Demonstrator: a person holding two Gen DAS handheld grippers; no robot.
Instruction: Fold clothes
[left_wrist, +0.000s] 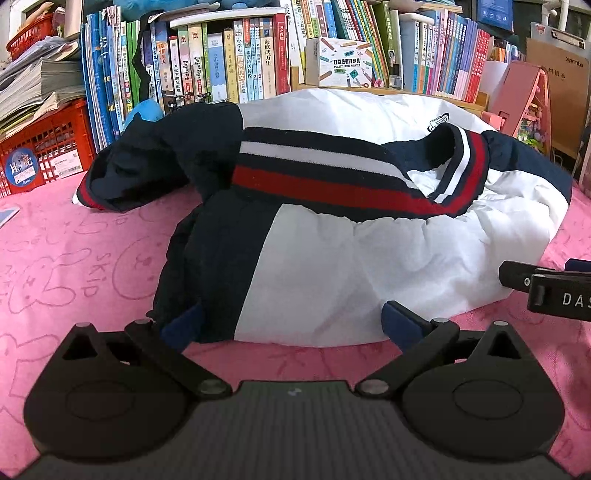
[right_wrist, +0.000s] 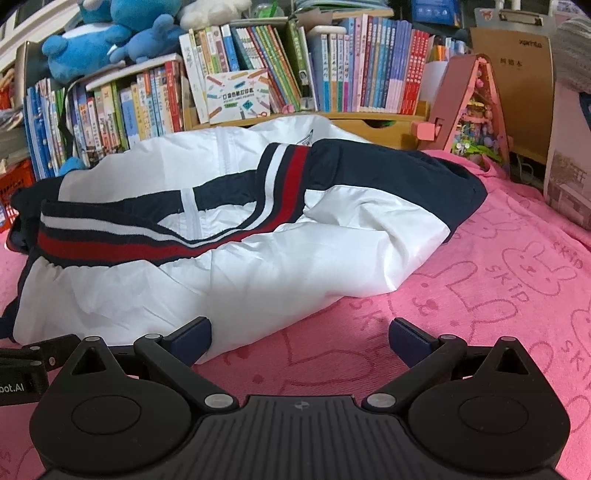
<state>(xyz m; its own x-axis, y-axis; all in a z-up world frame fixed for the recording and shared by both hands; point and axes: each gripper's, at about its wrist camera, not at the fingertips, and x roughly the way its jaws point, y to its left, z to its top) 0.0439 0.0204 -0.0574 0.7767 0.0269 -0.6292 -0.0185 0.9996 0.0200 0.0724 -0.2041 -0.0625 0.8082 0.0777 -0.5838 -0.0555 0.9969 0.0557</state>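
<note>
Where the jacket (left_wrist: 332, 258) lies, the pink cloth (right_wrist: 517, 280) reads "SKIP"

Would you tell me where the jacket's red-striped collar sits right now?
In the left wrist view the collar stands right of centre atop the jacket, on the pink towel, before the bookshelf.

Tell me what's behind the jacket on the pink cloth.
Behind the jacket stand rows of upright books, a printed box and a pink model house. The jacket hides the shelf's lower part and the cloth directly behind.
</note>
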